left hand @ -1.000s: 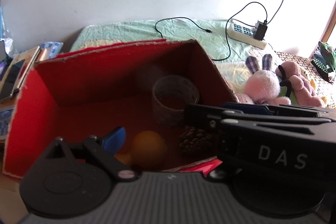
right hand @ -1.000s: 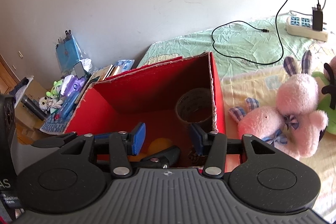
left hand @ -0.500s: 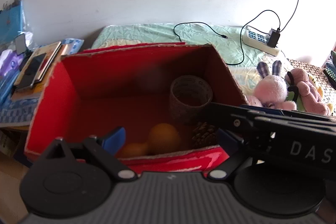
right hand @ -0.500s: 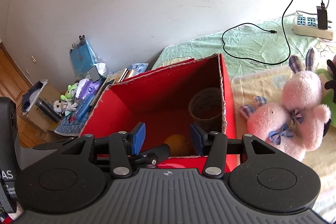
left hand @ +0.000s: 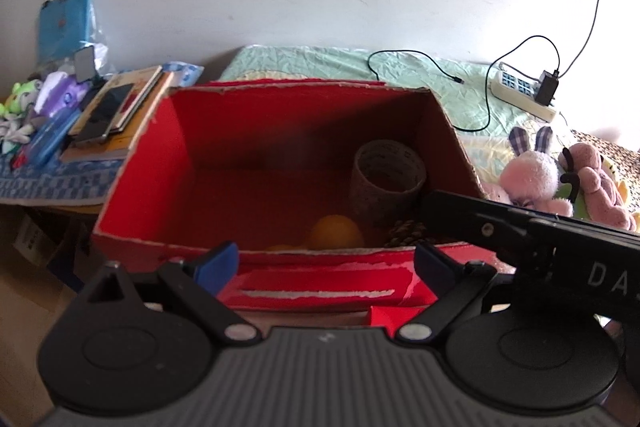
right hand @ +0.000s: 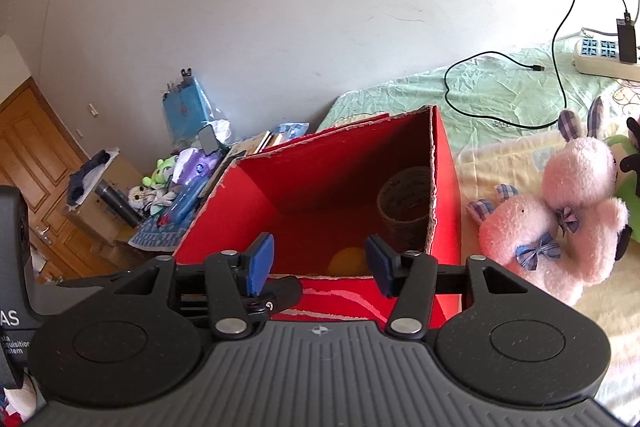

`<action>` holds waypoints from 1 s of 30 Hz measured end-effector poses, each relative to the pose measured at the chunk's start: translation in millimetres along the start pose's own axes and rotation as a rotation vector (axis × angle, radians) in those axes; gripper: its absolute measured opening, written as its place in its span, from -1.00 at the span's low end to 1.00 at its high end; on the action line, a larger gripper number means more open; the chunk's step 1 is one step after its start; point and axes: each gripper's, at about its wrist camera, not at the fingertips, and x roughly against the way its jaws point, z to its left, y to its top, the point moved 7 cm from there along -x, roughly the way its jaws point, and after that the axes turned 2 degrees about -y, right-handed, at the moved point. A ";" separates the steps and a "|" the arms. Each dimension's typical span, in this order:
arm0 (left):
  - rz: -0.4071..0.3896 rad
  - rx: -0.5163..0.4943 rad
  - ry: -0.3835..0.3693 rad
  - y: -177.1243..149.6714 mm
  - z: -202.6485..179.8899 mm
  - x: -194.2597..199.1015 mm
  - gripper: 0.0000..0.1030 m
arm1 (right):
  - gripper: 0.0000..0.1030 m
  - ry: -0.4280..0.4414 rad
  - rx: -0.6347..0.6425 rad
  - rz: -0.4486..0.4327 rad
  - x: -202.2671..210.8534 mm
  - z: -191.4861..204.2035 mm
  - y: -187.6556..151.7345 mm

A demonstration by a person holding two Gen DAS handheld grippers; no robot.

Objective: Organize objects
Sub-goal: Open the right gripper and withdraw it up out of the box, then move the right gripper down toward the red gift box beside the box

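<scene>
An open red cardboard box [left hand: 152,163] [right hand: 446,195] stands on the bed. Inside it sit a roll of tape [left hand: 386,179] [right hand: 404,203], an orange ball [left hand: 336,231] [right hand: 347,259] and a pine cone [left hand: 406,231]. My left gripper [left hand: 326,265] hovers open and empty in front of the box's near wall. My right gripper [right hand: 318,267] is beside it on the right, its jaws opening with nothing between them; its body crosses the left wrist view at lower right. Two pink plush rabbits [right hand: 560,211] [left hand: 528,175] lie to the right of the box.
A power strip [left hand: 524,95] [right hand: 604,57] with a black cable [right hand: 500,87] lies on the green sheet behind the box. More plush toys [left hand: 596,183] crowd the far right. Books, a phone and small toys [left hand: 100,115] [right hand: 180,183] cover a side table on the left. A wooden door [right hand: 32,167] stands far left.
Both grippers have drawn back and risen from inside the box to in front of its near wall. The right gripper's jaws have widened a little.
</scene>
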 end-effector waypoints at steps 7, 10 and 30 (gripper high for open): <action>0.017 0.031 0.047 -11.0 -4.6 6.3 0.84 | 0.06 0.046 0.004 0.019 8.3 -5.5 -8.2; 0.034 0.046 0.067 -18.4 -5.4 7.3 0.84 | 0.06 0.059 0.006 0.027 12.7 -7.8 -13.8; 0.181 0.042 0.093 -65.2 -36.0 -16.5 0.85 | 0.06 0.038 -0.075 0.137 24.3 -44.8 -46.4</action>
